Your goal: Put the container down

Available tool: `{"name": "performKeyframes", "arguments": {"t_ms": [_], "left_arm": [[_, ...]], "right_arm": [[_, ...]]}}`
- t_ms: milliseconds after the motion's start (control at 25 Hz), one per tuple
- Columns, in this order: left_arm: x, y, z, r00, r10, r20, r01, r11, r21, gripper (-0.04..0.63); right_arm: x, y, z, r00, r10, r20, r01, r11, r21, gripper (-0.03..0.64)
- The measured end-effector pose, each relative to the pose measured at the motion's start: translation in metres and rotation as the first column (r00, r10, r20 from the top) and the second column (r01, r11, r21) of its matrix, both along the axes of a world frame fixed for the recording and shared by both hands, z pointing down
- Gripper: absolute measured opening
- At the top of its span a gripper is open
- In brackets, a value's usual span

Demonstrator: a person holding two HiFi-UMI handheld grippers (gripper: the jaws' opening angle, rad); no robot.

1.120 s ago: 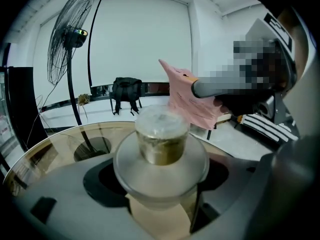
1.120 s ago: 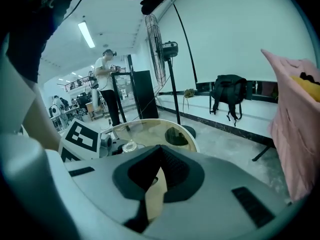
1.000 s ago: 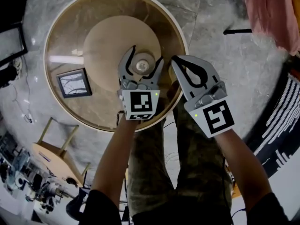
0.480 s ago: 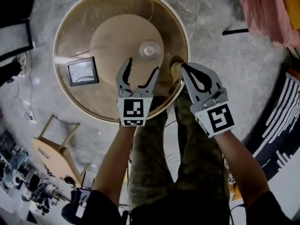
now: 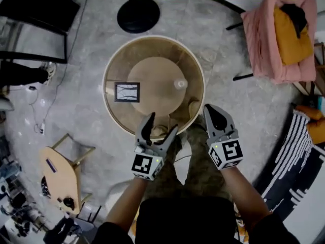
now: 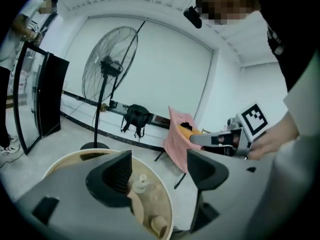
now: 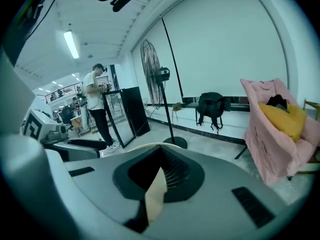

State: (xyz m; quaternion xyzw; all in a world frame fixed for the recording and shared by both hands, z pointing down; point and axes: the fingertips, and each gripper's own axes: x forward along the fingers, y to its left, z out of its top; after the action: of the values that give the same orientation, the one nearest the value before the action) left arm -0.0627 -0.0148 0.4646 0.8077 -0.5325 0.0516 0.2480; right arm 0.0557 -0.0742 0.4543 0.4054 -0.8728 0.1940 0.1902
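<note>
The small clear container point(image 5: 180, 84) stands upright on the round glass-topped table point(image 5: 105, 88), right of its wooden centre. My left gripper point(image 5: 162, 122) is open and empty, hovering over the table's near rim, well short of the container. In the left gripper view the container point(image 6: 141, 182) shows between the spread jaws of the left gripper point(image 6: 160, 166), far beyond them. My right gripper point(image 5: 210, 109) is shut with nothing in it, just off the table's right near edge. In the right gripper view the right gripper point(image 7: 161, 170) has its jaws together.
A framed picture point(image 5: 127, 92) lies on the table's left side. A standing fan's base point(image 5: 138, 14) is behind the table, a pink-draped chair point(image 5: 277, 34) at the right, a wooden stool point(image 5: 63, 172) at the left. A person point(image 7: 97, 109) stands by a black panel.
The left jaws, which stood around the container, drew back and left it standing on the table. Both grippers pulled back toward me, and the view rose away from the table.
</note>
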Motion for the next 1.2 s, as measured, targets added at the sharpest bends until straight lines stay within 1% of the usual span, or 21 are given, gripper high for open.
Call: {"name": "performKeyframes", "arguments": {"t_ms": [120,240,280,360,440,480,520,600,680,760,840,880,960,1040,1120,1160,1200], "left_arm": [[-0.013,0.029,-0.082,1.0,-0.012,0.006,0.012,0.999,0.039,0.355],[-0.025,0.049,-0.167,0.999,-0.017,-0.037,0.02,0.997,0.068,0.354],[-0.031,0.052,-0.191,0.999,-0.028,-0.04,0.032,0.996,0.087,0.353],[-0.049,0.049,-0.228,0.997,-0.075,-0.022,0.077,0.987,0.142,0.347],[-0.073,0.049,-0.257,0.987,-0.158,-0.005,0.156,0.967,0.2,0.324],[-0.086,0.052,-0.272,0.978,-0.211,-0.003,0.206,0.951,0.23,0.3],[-0.1,0.057,-0.287,0.964,-0.264,-0.002,0.256,0.931,0.26,0.27],[-0.129,0.068,-0.314,0.935,-0.355,0.002,0.336,0.888,0.313,0.25],[-0.153,0.073,-0.334,0.911,-0.413,0.001,0.388,0.855,0.344,0.24],[-0.17,0.08,-0.342,0.891,-0.454,0.014,0.42,0.835,0.357,0.211],[-0.181,0.088,-0.343,0.877,-0.478,0.045,0.433,0.827,0.358,0.166],[-0.186,0.09,-0.343,0.87,-0.49,0.053,0.443,0.825,0.352,0.117],[-0.193,0.094,-0.341,0.858,-0.511,0.045,0.469,0.816,0.338,0.064],[-0.199,0.101,-0.343,0.844,-0.534,0.049,0.489,0.804,0.339,0.039],[-0.206,0.109,-0.351,0.817,-0.567,0.101,0.498,0.784,0.371,0.026],[-0.211,0.113,-0.354,0.807,-0.579,0.119,0.502,0.777,0.379,0.021],[-0.216,0.115,-0.355,0.802,-0.584,0.125,0.506,0.775,0.378,0.021]], "right_arm": [[-0.006,0.018,-0.066,1.0,0.011,-0.002,-0.011,1.0,0.026,0.022],[-0.016,0.031,-0.129,1.0,0.012,-0.024,-0.01,0.997,0.076,0.021],[-0.022,0.031,-0.15,1.0,0.004,-0.028,-0.002,0.996,0.092,0.021],[-0.039,0.023,-0.191,1.0,-0.025,-0.012,0.026,0.991,0.131,0.021],[-0.058,0.02,-0.229,0.997,-0.072,0.012,0.069,0.98,0.186,0.021],[-0.066,0.023,-0.247,0.995,-0.1,0.021,0.093,0.972,0.215,0.023],[-0.074,0.029,-0.262,0.991,-0.128,0.026,0.118,0.963,0.242,0.021],[-0.091,0.039,-0.288,0.983,-0.183,0.024,0.169,0.943,0.288,0.021],[-0.104,0.038,-0.309,0.976,-0.217,0.017,0.2,0.924,0.326,0.021],[-0.114,0.036,-0.321,0.973,-0.228,0.026,0.206,0.915,0.347,0.021],[-0.12,0.037,-0.327,0.972,-0.233,0.041,0.203,0.912,0.355,0.021],[-0.123,0.037,-0.33,0.97,-0.238,0.046,0.206,0.911,0.358,0.021],[-0.128,0.036,-0.331,0.967,-0.252,0.047,0.219,0.907,0.359,0.021],[-0.131,0.037,-0.328,0.965,-0.258,0.042,0.227,0.908,0.353,0.021],[-0.133,0.038,-0.327,0.967,-0.254,0.033,0.227,0.91,0.348,0.021],[-0.134,0.039,-0.327,0.967,-0.252,0.031,0.226,0.909,0.349,0.021],[-0.135,0.039,-0.328,0.967,-0.251,0.032,0.224,0.909,0.351,0.021]]}}
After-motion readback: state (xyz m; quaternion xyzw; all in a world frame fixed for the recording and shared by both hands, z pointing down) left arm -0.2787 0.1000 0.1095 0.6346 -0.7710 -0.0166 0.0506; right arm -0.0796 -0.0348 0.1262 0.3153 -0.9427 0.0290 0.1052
